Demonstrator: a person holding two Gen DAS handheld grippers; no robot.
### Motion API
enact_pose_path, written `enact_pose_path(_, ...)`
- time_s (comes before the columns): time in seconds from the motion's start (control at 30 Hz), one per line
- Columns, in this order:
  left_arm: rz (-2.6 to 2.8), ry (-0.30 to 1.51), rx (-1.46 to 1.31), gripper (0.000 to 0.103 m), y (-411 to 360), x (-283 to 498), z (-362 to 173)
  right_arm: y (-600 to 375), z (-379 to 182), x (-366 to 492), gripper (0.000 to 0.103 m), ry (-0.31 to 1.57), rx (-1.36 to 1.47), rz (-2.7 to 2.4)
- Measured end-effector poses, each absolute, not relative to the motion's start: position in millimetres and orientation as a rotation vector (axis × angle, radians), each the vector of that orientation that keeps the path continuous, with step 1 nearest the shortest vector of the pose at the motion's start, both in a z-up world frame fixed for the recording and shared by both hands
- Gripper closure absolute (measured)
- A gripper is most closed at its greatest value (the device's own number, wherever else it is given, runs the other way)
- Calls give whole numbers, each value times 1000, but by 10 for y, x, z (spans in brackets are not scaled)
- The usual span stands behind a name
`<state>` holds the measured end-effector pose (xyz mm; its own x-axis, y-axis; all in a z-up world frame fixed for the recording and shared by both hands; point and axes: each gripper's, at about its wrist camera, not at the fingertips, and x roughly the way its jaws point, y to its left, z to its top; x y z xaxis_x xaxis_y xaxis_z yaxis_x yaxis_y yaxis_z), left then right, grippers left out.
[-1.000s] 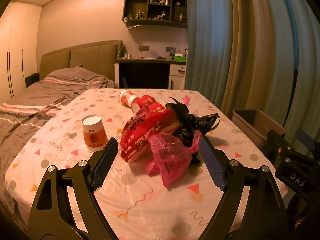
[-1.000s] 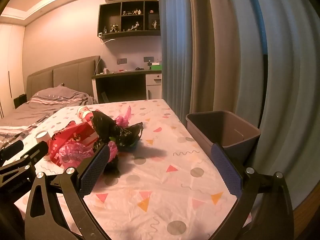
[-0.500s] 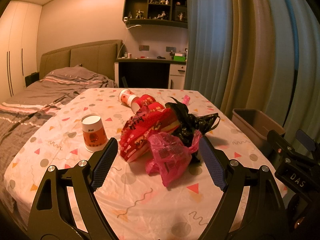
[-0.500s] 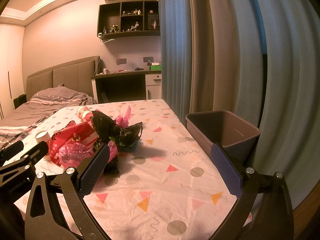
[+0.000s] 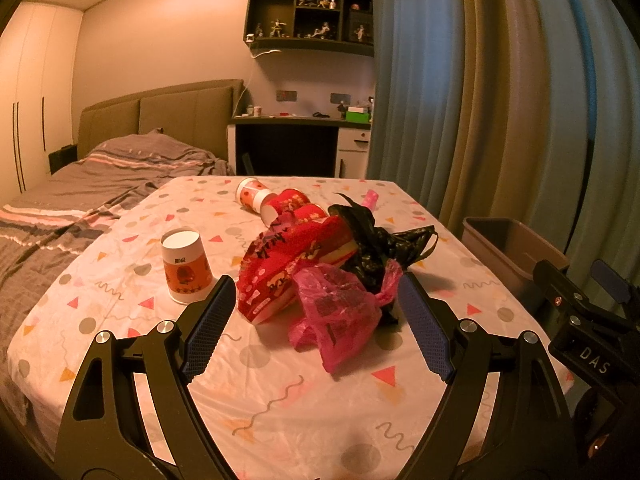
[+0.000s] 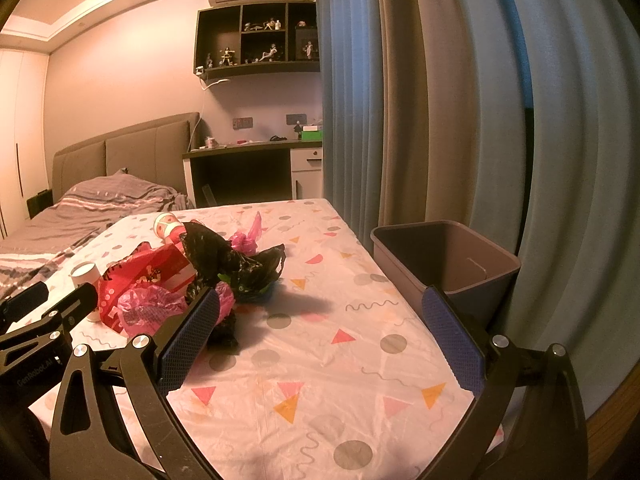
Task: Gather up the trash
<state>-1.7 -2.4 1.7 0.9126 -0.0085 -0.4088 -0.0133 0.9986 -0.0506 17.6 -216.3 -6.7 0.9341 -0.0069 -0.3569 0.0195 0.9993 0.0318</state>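
A heap of trash lies mid-table: a crumpled pink plastic bag (image 5: 340,312), a red printed wrapper (image 5: 288,260), a black plastic bag (image 5: 376,244) and red paper cups lying on their sides (image 5: 256,196). One paper cup (image 5: 186,266) stands upside down to the left. My left gripper (image 5: 316,320) hovers open just short of the pink bag, nothing between its fingers. My right gripper (image 6: 320,332) is open over bare tablecloth, right of the heap (image 6: 224,264). A grey bin (image 6: 448,256) stands off the table's right edge.
The table (image 5: 280,400) wears a pink patterned cloth. Curtains (image 6: 460,100) hang close on the right behind the bin. A bed (image 5: 80,192) lies to the left, a desk (image 5: 296,144) and wall shelf beyond the table's far end.
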Motion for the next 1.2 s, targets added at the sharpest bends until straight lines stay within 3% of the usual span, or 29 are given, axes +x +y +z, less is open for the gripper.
enact_pose_path(1.2, 3, 423, -55, 21, -13, -22, -12, -2196, -63, 162, 5, 363, 36, -14)
